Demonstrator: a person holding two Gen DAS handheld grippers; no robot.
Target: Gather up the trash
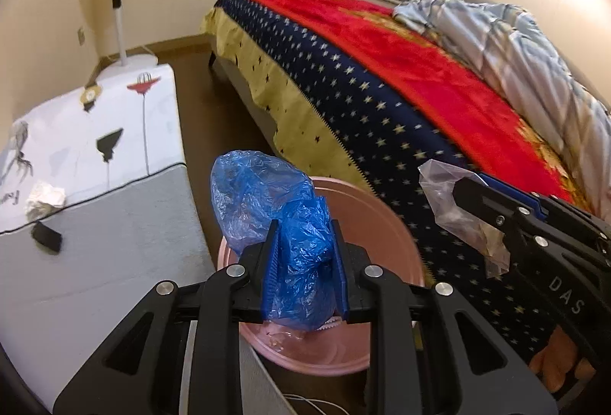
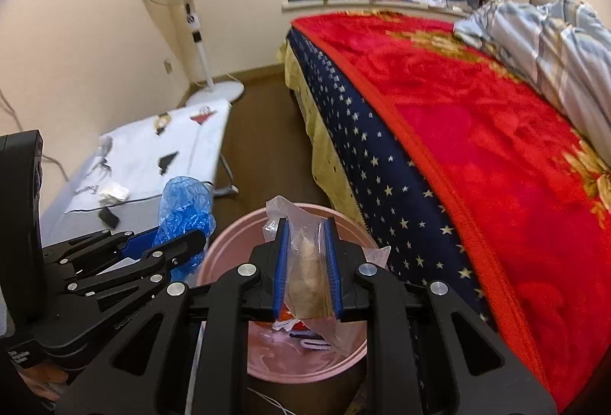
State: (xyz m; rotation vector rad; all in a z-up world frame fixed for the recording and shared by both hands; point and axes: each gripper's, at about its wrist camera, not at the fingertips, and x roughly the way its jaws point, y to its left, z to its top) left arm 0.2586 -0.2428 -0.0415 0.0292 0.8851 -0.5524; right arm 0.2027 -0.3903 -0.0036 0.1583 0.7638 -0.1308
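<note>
Left hand-held gripper (image 1: 305,262): clamped on blue bag (image 1: 267,209). Right hand-held gripper (image 2: 307,262): clamped on clear bag (image 2: 305,262). Pink bin (image 2: 236,243): lower centre, directly beneath both.

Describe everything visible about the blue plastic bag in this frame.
The blue plastic bag is thin, crinkled, translucent film. The left gripper is shut on its bunched middle; its upper part balloons up and leftward above the fingers, and the lower end hangs below them. It is held above the pink bin, near the bin's left rim. From the right wrist view it is apart from the clear bag.
</note>
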